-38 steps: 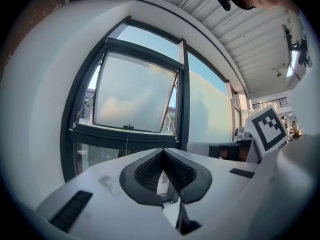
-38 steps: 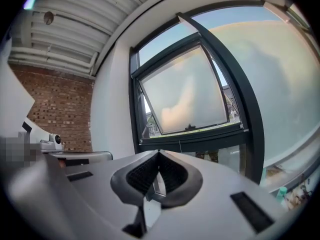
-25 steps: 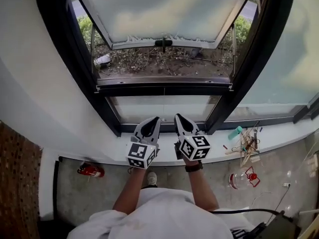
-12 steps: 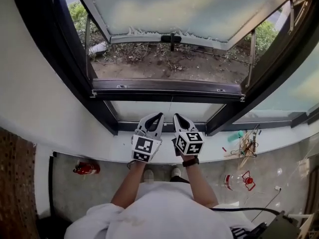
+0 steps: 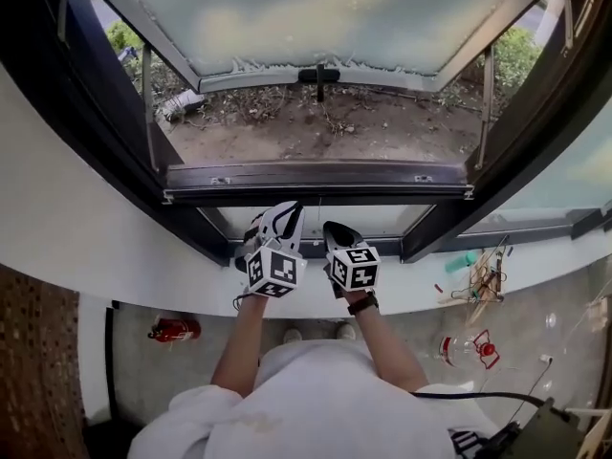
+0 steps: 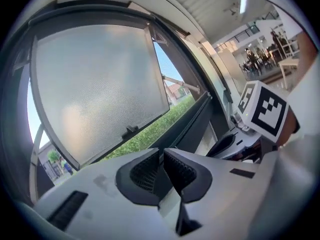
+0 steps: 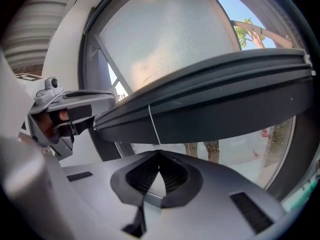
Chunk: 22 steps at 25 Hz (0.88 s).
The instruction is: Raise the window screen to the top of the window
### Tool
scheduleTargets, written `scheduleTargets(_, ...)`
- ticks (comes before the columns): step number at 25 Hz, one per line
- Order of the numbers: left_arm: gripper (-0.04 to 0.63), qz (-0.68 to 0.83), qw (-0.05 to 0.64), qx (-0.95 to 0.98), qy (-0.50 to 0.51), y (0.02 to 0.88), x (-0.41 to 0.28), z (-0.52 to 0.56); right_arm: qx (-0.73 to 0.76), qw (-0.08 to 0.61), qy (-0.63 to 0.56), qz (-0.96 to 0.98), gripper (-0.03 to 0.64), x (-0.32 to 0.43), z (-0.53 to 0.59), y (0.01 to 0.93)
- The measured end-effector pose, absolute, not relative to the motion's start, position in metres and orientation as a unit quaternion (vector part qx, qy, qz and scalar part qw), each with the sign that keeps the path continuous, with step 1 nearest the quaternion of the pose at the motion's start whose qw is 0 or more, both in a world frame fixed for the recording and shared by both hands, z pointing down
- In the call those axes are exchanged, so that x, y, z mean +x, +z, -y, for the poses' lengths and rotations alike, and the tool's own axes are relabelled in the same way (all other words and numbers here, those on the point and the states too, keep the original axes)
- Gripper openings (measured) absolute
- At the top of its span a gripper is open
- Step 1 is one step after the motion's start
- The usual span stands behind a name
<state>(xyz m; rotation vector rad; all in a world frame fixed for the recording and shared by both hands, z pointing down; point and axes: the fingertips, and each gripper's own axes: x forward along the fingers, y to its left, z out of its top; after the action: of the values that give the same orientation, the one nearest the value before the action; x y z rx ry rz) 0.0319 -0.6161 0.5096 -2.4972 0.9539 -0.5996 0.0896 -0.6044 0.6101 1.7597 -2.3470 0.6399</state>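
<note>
Just beyond the tips of both grippers, the window screen's dark bottom rail runs side to side across the window opening, low down and far from the top. Its long axis lies crosswise to the way the grippers point. The left gripper and the right gripper sit close together below the rail's middle, over the white windowsill. The left tip looks slightly nearer the rail, and neither appears to touch it. Each gripper has its jaws closed together with nothing between them.

From the right gripper view the rail hangs above and ahead of the jaws, and a thin white cord drops from it almost straight toward them. Judged from this, the right gripper is the one in line with the cord.

The screen mesh itself cannot be made out. The top of the window is cut off in the head view, behind the frosted sash that stands swung outward. The left gripper view shows mostly that sash.
</note>
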Motion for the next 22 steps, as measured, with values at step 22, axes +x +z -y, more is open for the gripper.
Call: scheduleTargets(22,0.057,-0.355,0.346,-0.787,-0.366,0.541,0.033,0.652,0.517,0.106,0.196,0.827,0.173,0.075,0.632,0.682)
